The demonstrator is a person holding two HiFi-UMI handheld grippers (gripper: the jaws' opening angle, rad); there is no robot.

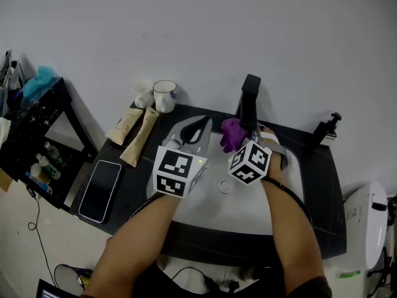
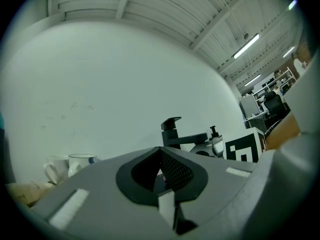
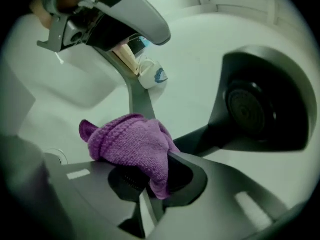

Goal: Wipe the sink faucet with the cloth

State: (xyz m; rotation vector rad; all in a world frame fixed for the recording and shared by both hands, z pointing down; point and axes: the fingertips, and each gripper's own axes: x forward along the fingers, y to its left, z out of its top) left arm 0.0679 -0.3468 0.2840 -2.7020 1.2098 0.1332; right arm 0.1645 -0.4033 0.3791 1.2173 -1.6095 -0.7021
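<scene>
A black faucet (image 1: 249, 102) rises at the back of the white sink (image 1: 205, 211); its spout underside (image 3: 255, 106) looms at the right in the right gripper view. My right gripper (image 1: 243, 135) is shut on a purple knitted cloth (image 1: 232, 133) (image 3: 132, 144), held just below and beside the spout. My left gripper (image 1: 197, 131) hovers over the basin's left side, shut with nothing in it. In the left gripper view the faucet (image 2: 176, 134) stands ahead beyond the closed jaws.
Two mugs (image 1: 156, 94) and two tan tubes (image 1: 135, 131) lie left of the sink, with a phone (image 1: 100, 190) nearer. A black rack (image 1: 37, 132) stands at far left. A soap pump (image 1: 329, 128) sits at the right. The drain (image 1: 223, 185) is mid-basin.
</scene>
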